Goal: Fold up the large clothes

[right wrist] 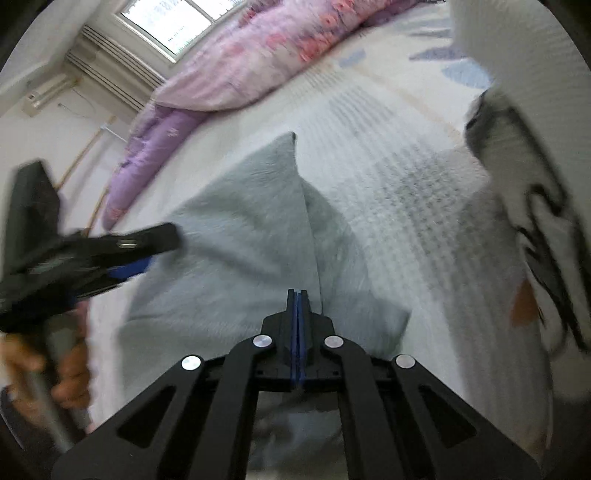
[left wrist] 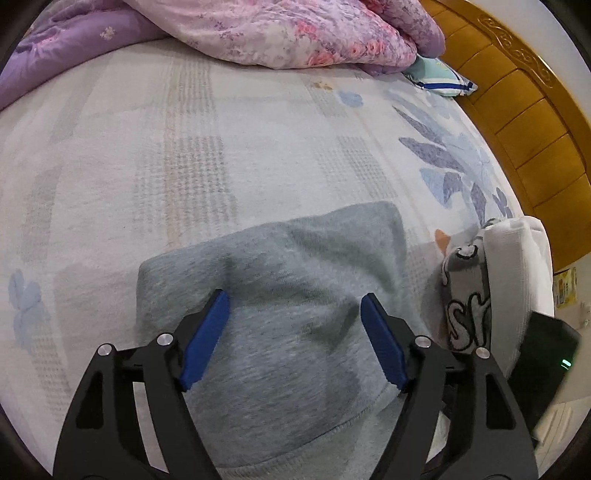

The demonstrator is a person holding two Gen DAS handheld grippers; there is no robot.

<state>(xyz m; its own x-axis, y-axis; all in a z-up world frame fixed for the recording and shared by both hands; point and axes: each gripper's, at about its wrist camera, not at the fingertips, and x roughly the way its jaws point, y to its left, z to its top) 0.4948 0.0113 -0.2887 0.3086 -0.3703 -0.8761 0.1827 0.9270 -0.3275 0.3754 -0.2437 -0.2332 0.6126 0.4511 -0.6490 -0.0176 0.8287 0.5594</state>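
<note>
My left tongs (left wrist: 295, 317) hang spread wide over the soft grey-green fleece garment (left wrist: 280, 295), gripping nothing, so that side lies flat on the pale patterned bed sheet (left wrist: 184, 147) as an anchor for the fold. My right tongs (right wrist: 297, 295) are pinched together on a raised ridge of that same garment, near its near right edge, which stands up in a crease; I judge I hold it there to carry that edge over. The garment sits in the near middle of the bed. A grey and white lettered cloth (left wrist: 469, 295) lies just to its right, apart from it, and the pink and purple floral quilt (left wrist: 295, 33) is bunched along the far side, well clear of my folding space.
</note>
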